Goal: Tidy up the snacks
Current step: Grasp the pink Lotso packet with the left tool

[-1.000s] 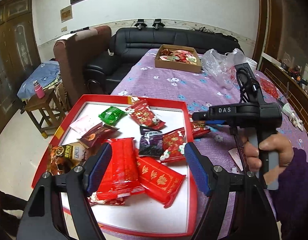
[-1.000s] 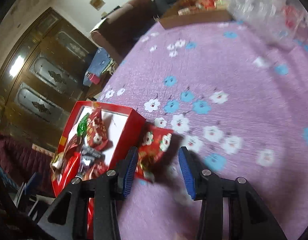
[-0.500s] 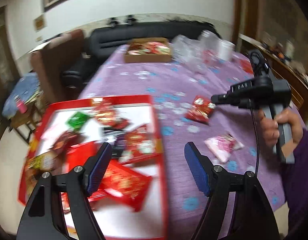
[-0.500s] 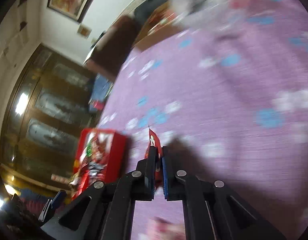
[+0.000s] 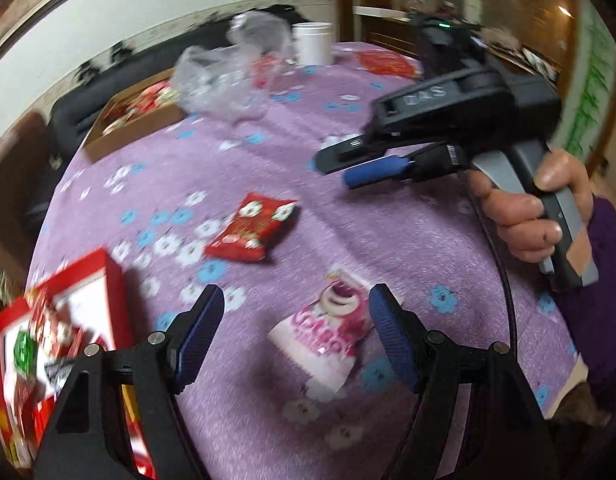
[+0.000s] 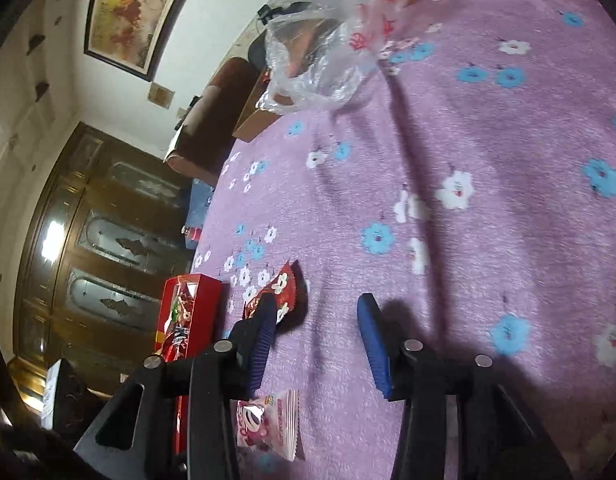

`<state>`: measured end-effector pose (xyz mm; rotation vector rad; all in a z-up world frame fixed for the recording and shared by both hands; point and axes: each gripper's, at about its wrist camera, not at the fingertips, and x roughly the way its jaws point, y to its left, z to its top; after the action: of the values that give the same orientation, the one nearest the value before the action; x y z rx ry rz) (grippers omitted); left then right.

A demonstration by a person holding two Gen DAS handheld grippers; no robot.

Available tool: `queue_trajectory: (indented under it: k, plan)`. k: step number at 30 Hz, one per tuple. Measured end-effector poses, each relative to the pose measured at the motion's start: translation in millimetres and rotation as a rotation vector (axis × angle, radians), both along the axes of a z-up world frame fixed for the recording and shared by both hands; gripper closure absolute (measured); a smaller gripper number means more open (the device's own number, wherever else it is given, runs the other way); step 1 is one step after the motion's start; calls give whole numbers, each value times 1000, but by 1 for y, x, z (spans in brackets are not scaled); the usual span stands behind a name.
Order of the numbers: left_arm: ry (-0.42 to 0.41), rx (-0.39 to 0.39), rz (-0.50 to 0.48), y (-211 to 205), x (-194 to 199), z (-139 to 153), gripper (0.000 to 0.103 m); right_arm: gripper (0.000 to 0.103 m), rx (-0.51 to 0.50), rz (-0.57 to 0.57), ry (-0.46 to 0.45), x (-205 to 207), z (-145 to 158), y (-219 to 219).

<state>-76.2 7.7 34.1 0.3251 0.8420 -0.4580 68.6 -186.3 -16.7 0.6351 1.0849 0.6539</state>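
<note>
Jaws on the right gripper [image 6: 317, 320] have just been opening: half a second ago they were pinched shut on the red snack packet [image 5: 252, 227], now they stand partly apart with nothing between them. That packet lies flat on the purple floral tabletop [image 5: 387, 240], just ahead of the right gripper's left finger, well outside the red tray [image 5: 112, 280] it sat beside a second ago. So it reads as a drop, not a placement; the packet still needs to go into the tray. Left gripper [image 5: 296, 334] has swung off the tray and across the cloth; its jaws are wide apart and empty, straddling the pink snack packet [image 5: 331, 336] without the pads touching it. My guess is that pink packet is the next pick. Left gripper pitches steeply down at the tabletop, wrist rolled. Right gripper sits higher and shallower, seen side-on in the left view, a person's hand [image 5: 535, 208] wrapped round its handle, purple sleeve [image 5: 603, 300] behind. Tray holds mixed packets at the left edge of the frame; cardboard box [image 5: 132, 120] and clear plastic bag [image 5: 228, 76] sit far across the tabletop.
</note>
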Motion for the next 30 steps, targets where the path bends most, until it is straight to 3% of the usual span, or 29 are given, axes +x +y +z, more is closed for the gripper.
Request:
queue_trajectory:
  k: [5,8,10,13,15,16,17,23,25,30]
  plan:
    - [10,68,-44,-22,5,-14,28,58,23,-19,33,1,-7,2]
    - [25,73,-33,-29,9,-25,28,52,21,-19,20,-3,-5,0]
    - [18,40,-12,-27,10,-27,28,50,18,-17,15,-1,-5,3]
    - [33,-25,43,-16,9,-23,42,49,24,-17,14,-3,-6,0]
    - [44,-67,74,-5,8,-21,45,49,21,-21,11,-3,-5,-1]
    - [52,-83,92,1,7,-21,51,47,19,-17,5,-4,-5,1]
    - [71,-103,105,6,6,-22,67,47,17,-10,-1,-6,-3,1]
    - [124,-199,217,34,1,-24,67,47,166,66,56,-13,2,25]
    - [151,-254,232,42,-1,-22,67,47,159,70,68,-14,6,38]
    - [117,-267,227,43,-13,-12,67,47,74,54,143,-7,-3,70]
